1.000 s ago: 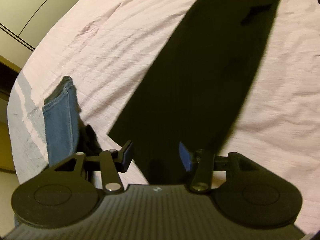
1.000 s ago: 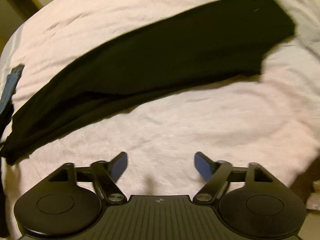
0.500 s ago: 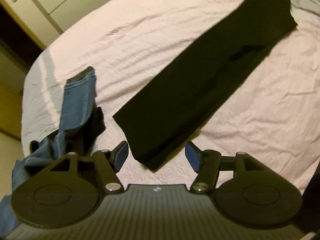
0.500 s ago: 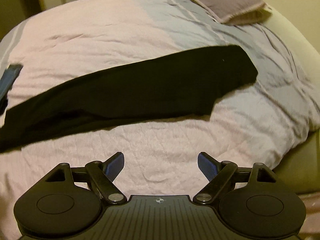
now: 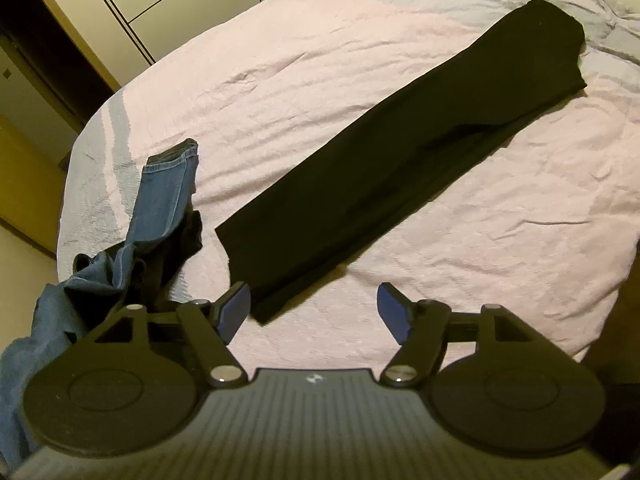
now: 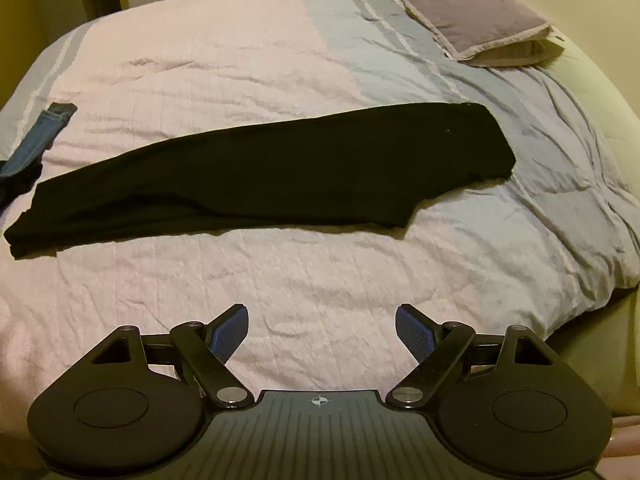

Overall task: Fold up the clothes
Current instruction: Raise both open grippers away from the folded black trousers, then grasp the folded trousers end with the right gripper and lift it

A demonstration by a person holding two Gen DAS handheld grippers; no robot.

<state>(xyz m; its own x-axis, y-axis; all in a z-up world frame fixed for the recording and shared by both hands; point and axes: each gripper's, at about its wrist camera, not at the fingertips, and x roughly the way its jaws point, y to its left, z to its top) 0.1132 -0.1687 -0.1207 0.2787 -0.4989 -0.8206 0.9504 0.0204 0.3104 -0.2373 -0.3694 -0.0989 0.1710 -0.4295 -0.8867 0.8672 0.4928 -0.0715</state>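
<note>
Hidden or cut off: the blue denim jeans [image 5: 160, 200] run out of the left wrist view at the lower left, partly behind the left gripper's body; in the right wrist view only one leg end [image 6: 38, 140] shows at the far left edge. A small dark bundle [image 5: 176, 252] lies beside the jeans, and what it is cannot be made out.

Hard to make out: the long black folded trousers [image 5: 400, 168] are so dark that seams and layers barely show; one faint crease sits mid-length.

Count: one pair of black trousers, one pair of blue jeans, one grey-mauve pillow [image 6: 472, 20], two grippers.

Left gripper: the left gripper [image 5: 314, 312] is spread, jaws having just been opening, nothing between the blue pads [image 5: 236, 308]. It hangs above the bed with no cloth in its grasp.

Right gripper: the right gripper [image 6: 322, 336] is spread wide and empty, over bare quilt.

Task's thing, from the left gripper: the black trousers lie flat on the pink and grey-blue quilted bed cover [image 5: 320, 60], the near leg end just ahead of the left-hand pad, the length running away up and to the right.

Task's thing, from the right gripper: the trousers [image 6: 260, 176] lie crosswise well ahead of the fingertips, apart from them.

Jeans, from the left gripper: ahead and to the left, crumpled at the bed's edge.

Pillow, from the right gripper: far ahead, upper right, at the head of the bed.
</note>
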